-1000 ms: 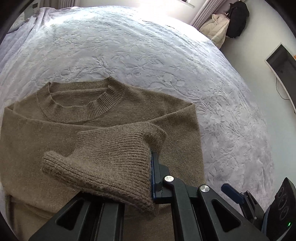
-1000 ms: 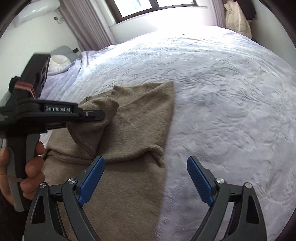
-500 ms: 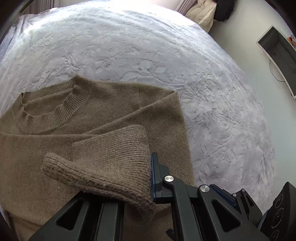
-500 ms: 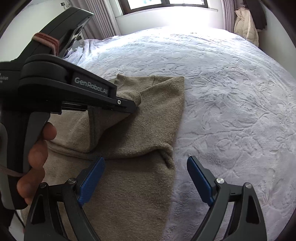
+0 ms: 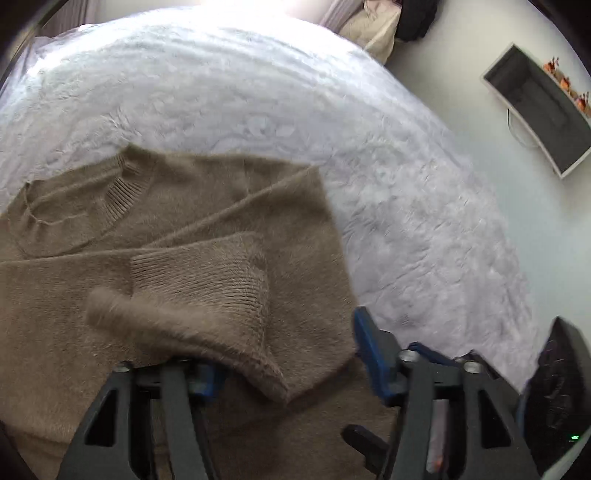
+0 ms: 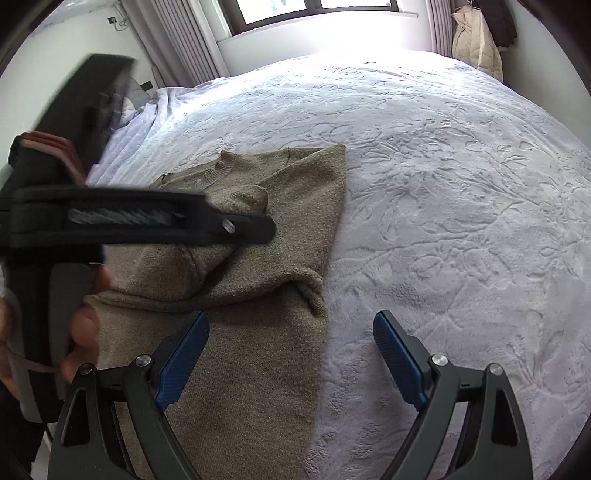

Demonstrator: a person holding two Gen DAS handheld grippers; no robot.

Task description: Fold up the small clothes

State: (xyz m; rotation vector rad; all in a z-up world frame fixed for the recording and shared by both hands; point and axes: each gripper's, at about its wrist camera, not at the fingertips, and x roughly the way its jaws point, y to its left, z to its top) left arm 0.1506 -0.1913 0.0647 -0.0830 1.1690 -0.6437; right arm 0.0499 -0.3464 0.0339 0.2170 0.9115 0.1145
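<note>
Since a second ago the left claw [image 5: 288, 354] has let go of the ribbed sleeve cuff [image 5: 207, 288] it was clamped on: its jaws are opening, and the cuff now droops between the blue pads, draped over the left one and clear of the right one. The right claw [image 6: 291, 354] has not moved and stands wide with nothing in it, one pad over the brown sweater [image 6: 258, 295] and the other over the bare white bedspread [image 6: 461, 221]. The sweater lies flat near the bed's near edge toward its left side, neckline [image 5: 110, 192] pointing to the far edge, with the sleeve folded across its chest. In the right wrist view the left claw's black body and the hand [image 6: 74, 332] that grips it cross the left of the frame and hide much of the sweater's left half; the same view alone shows a window [image 6: 314, 11], grey curtains [image 6: 177, 40] and a cream coat [image 6: 476, 44] hanging beyond the far edge of the bed. Only the left wrist view shows a wall-mounted screen [image 5: 543, 110] off the bed's right side, and it is blurred by motion.
</note>
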